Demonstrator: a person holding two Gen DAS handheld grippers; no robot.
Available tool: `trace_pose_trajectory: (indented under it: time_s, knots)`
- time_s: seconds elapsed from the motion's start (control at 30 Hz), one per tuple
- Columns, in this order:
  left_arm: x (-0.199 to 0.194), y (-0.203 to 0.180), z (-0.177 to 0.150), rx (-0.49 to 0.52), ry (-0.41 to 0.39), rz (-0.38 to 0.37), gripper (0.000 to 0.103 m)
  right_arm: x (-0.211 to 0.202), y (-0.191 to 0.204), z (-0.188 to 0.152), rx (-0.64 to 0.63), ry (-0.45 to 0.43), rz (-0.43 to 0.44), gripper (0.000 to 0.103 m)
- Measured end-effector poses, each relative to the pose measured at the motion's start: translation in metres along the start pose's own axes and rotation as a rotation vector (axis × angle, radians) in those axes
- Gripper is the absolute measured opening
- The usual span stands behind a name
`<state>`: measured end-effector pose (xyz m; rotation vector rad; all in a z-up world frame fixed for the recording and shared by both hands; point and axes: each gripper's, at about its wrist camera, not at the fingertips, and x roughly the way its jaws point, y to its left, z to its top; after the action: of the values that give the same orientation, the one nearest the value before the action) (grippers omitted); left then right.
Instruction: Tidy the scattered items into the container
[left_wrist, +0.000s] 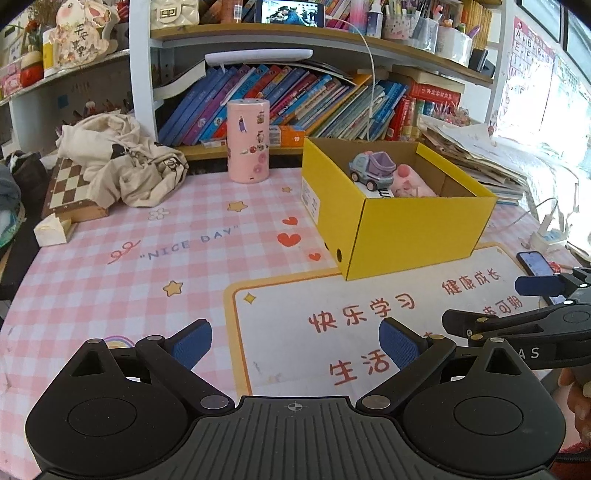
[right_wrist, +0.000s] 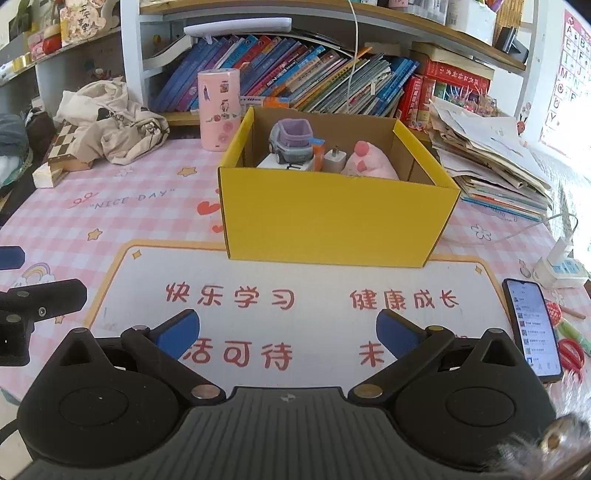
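A yellow cardboard box stands open on the pink checked table mat. Inside it are a grey and purple toy truck, a pink plush toy and a white charger plug. My left gripper is open and empty, low over the mat, in front and left of the box. My right gripper is open and empty, directly in front of the box. The right gripper's fingers show at the right edge of the left wrist view.
A pink cylinder stands behind the box to the left. A cream cloth lies on a chessboard at far left. A phone, power strip and paper stack are at right. Bookshelves stand behind.
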<state>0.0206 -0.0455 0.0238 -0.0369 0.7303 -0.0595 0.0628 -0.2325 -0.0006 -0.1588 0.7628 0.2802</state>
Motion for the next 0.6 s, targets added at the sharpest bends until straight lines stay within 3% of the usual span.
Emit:
trace_pose_trajectory:
  time_s: [0.6]
  knots:
    - [-0.007,0.007,-0.015,-0.053,0.027,0.001,0.102,-0.006,0.009,-0.012,-0.029,0.021,0.019,0.103]
